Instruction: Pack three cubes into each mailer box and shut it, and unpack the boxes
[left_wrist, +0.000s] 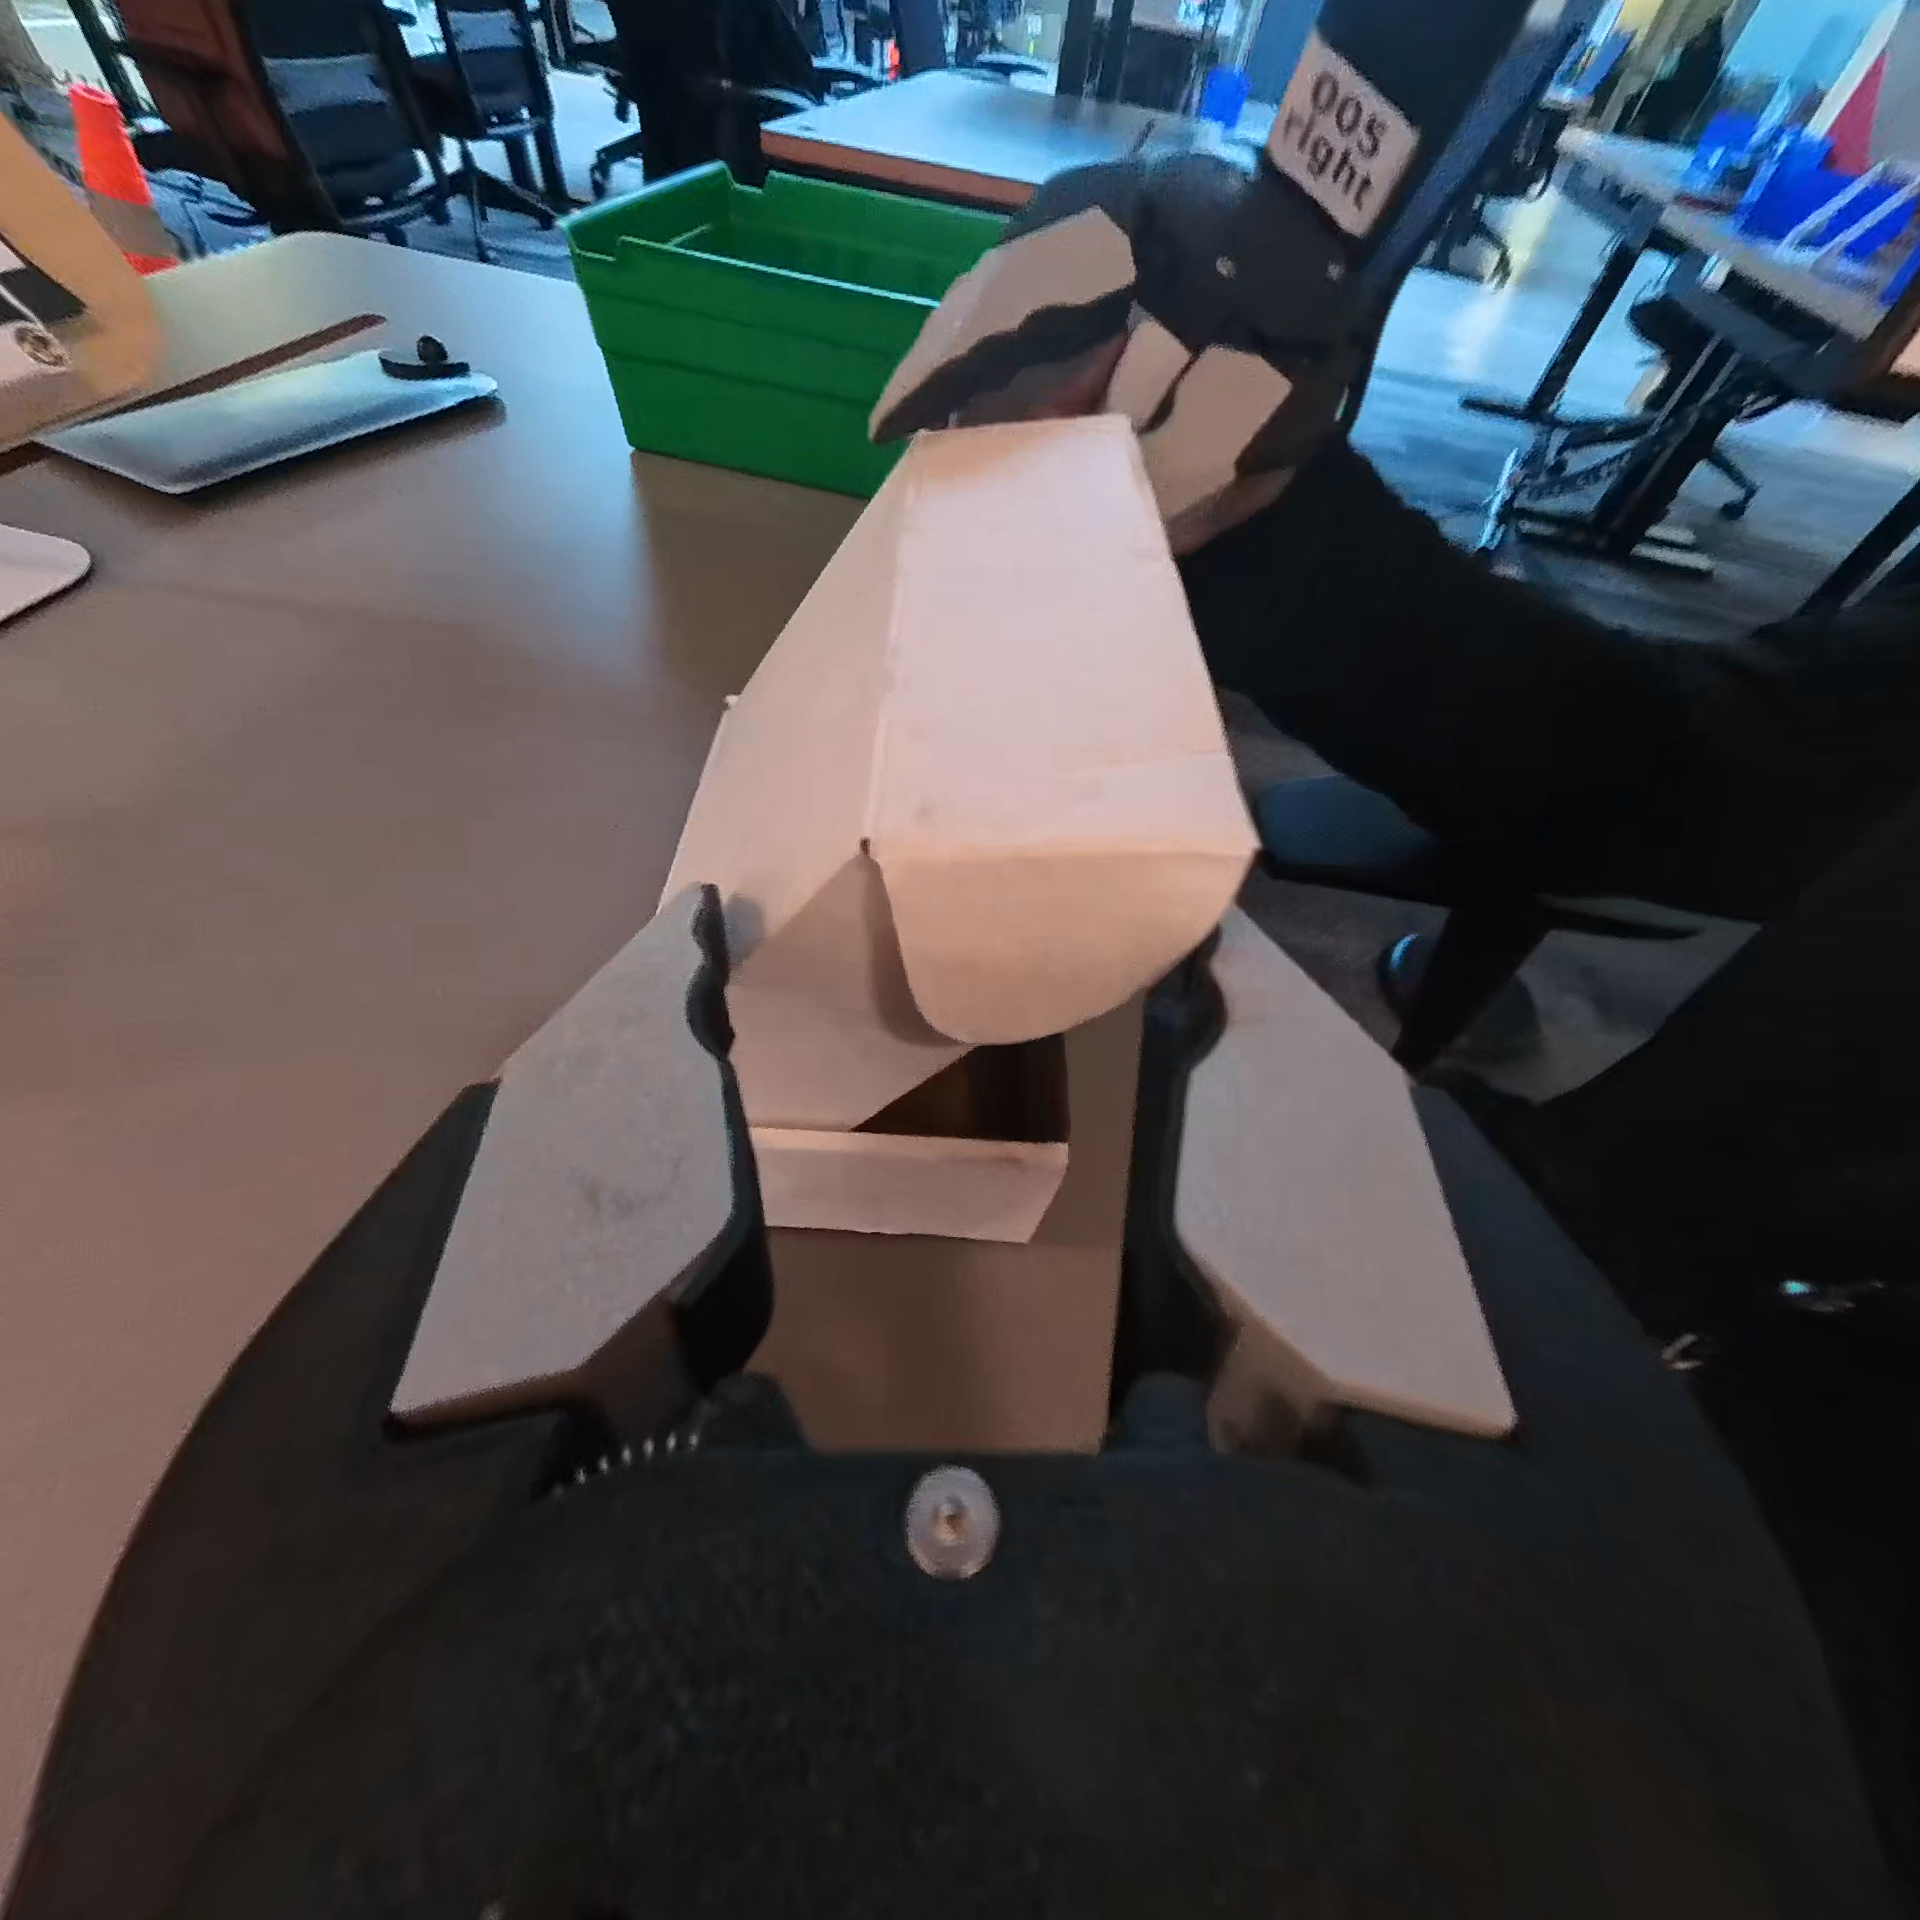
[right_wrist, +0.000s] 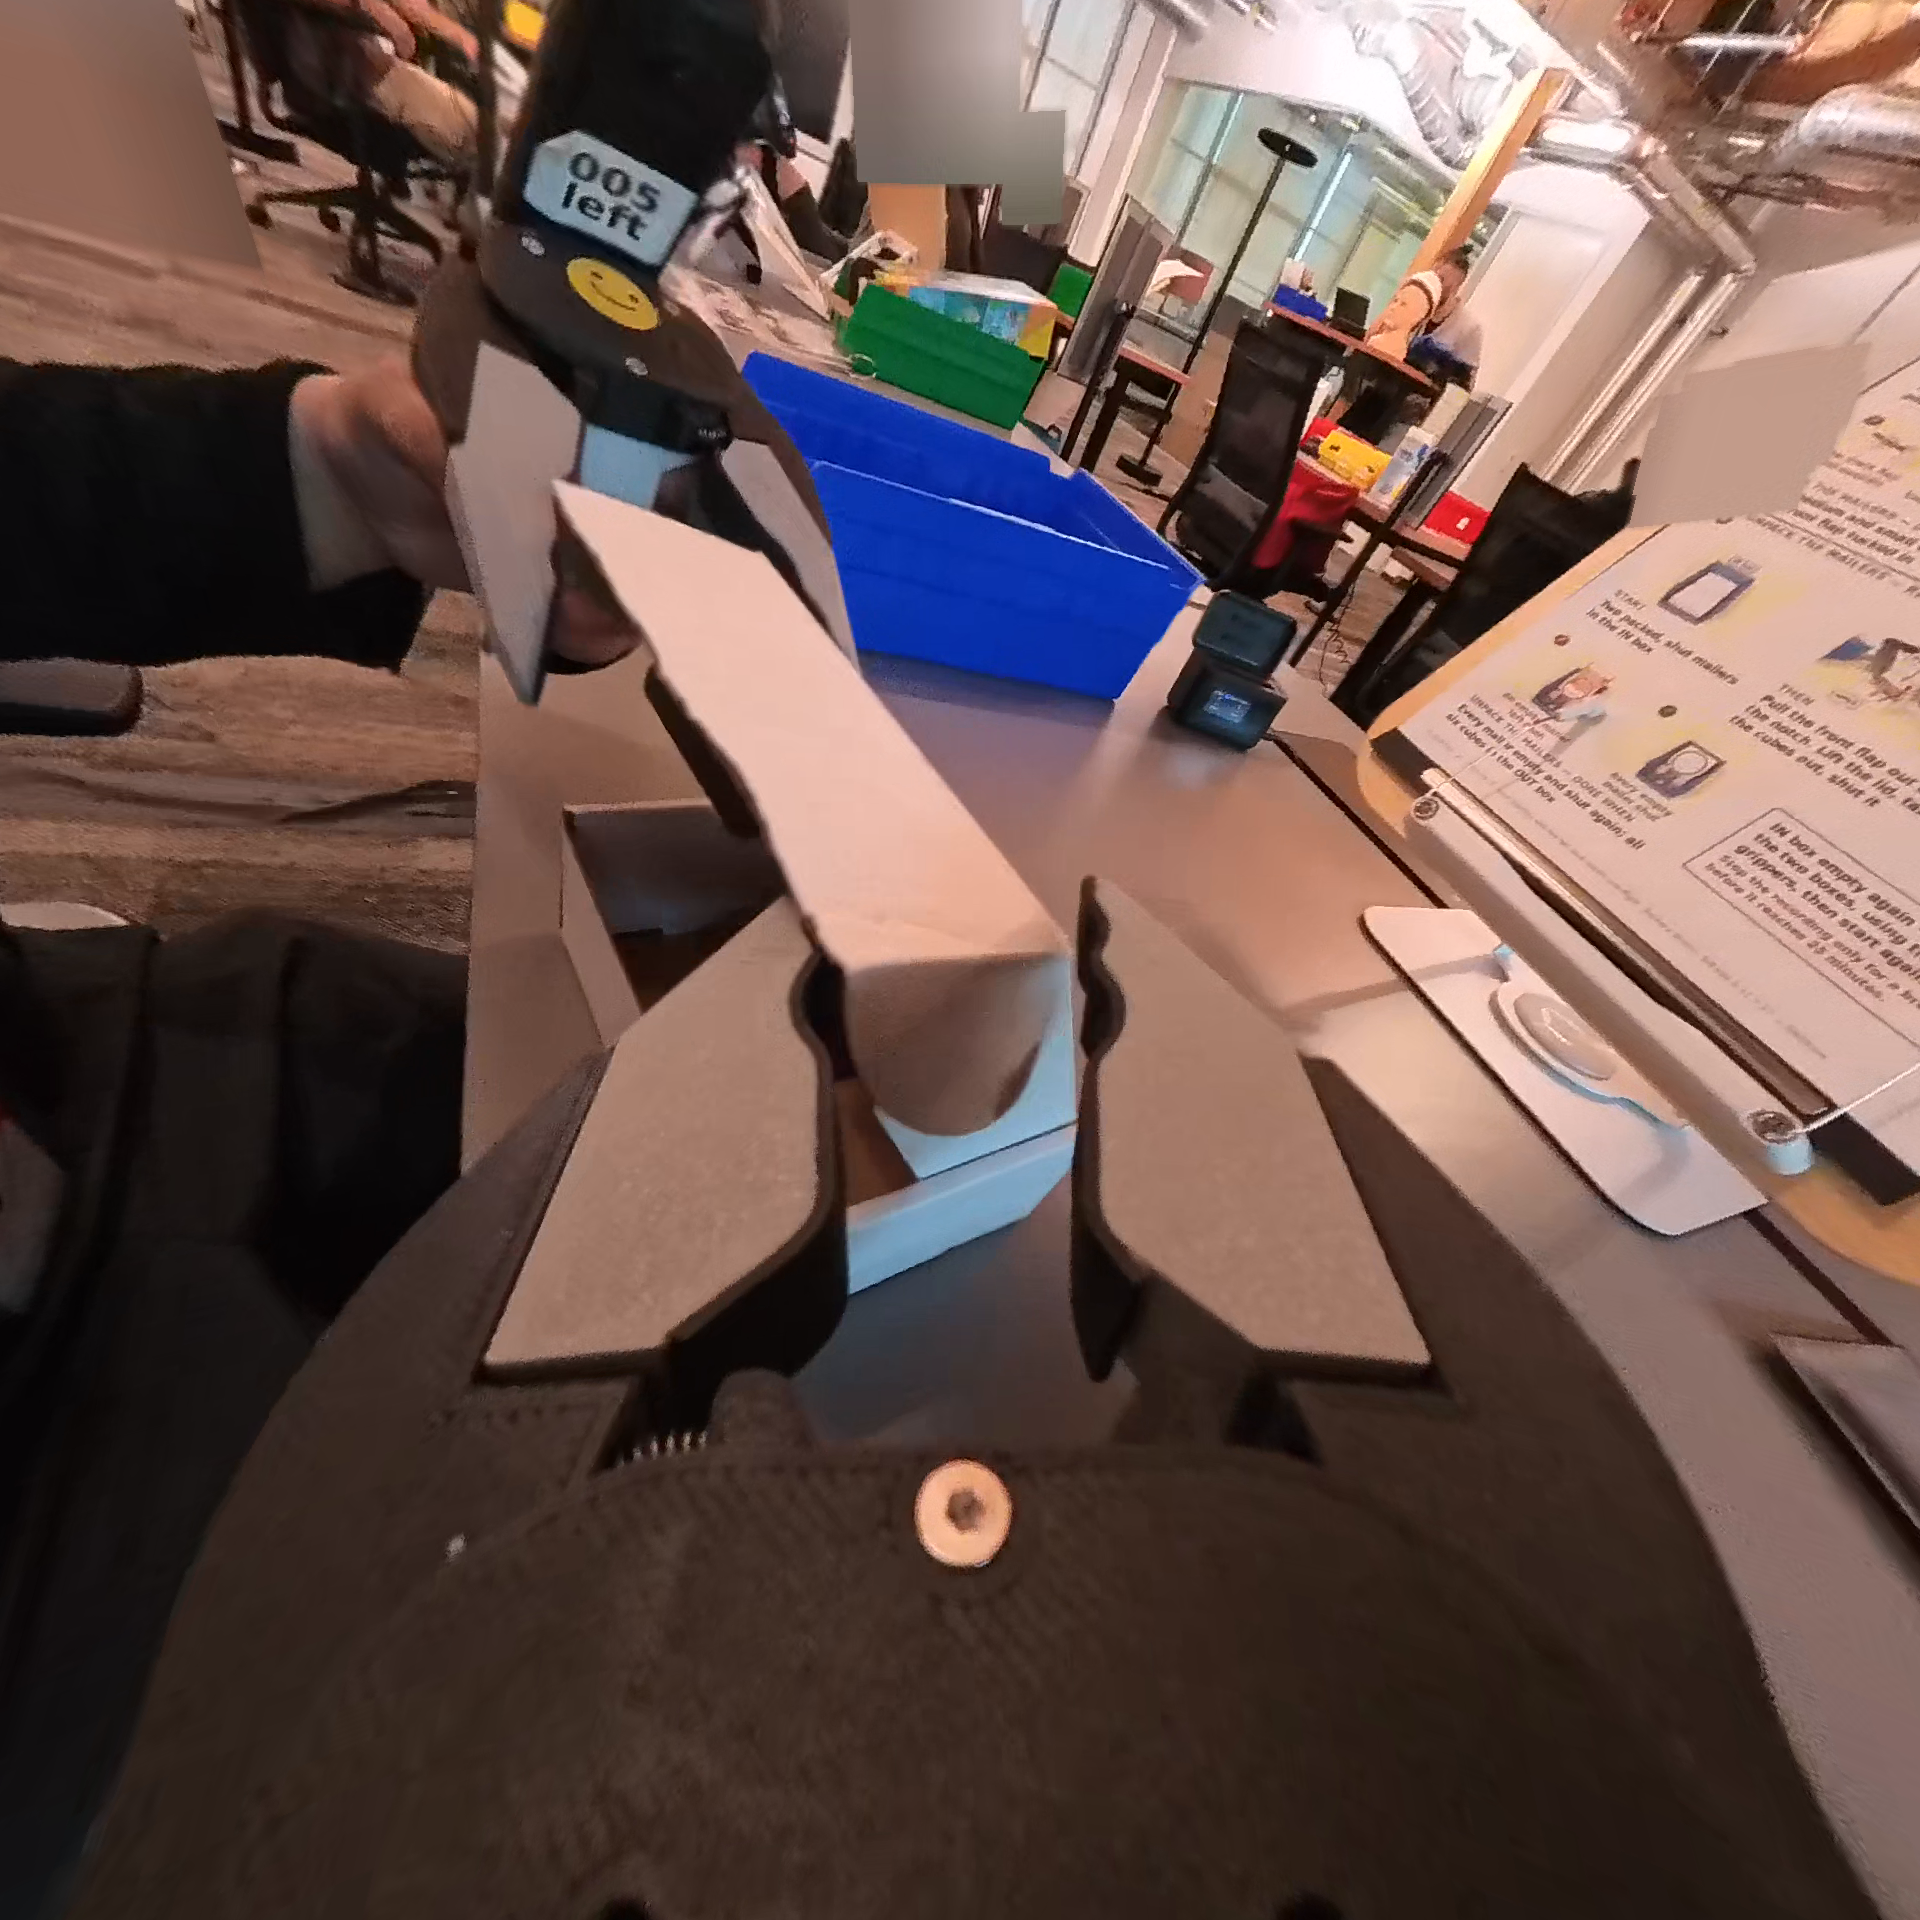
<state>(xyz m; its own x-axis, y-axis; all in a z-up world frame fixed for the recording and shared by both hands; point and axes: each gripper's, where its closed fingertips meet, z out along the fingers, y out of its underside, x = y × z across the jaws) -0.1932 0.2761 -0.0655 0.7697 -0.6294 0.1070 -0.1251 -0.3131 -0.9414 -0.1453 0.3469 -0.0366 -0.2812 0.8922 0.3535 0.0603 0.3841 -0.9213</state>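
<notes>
Mailer box (left_wrist: 997, 748) lid is hiding its inside from us; our left gripper (left_wrist: 956, 1039) and right gripper (right_wrist: 951, 1023) are both hovering released around its end flaps.

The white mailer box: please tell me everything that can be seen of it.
The white mailer box is a long, narrow carton of thin cardboard, white outside and brown inside. It rests on the brown table near its edge. Its lid is half raised and tilted, and a rounded side flap hangs at each end. The interior that shows looks empty. The left hand-held gripper and the right hand-held gripper sit open at opposite ends, fingers astride the flaps; contact is unclear.
</notes>
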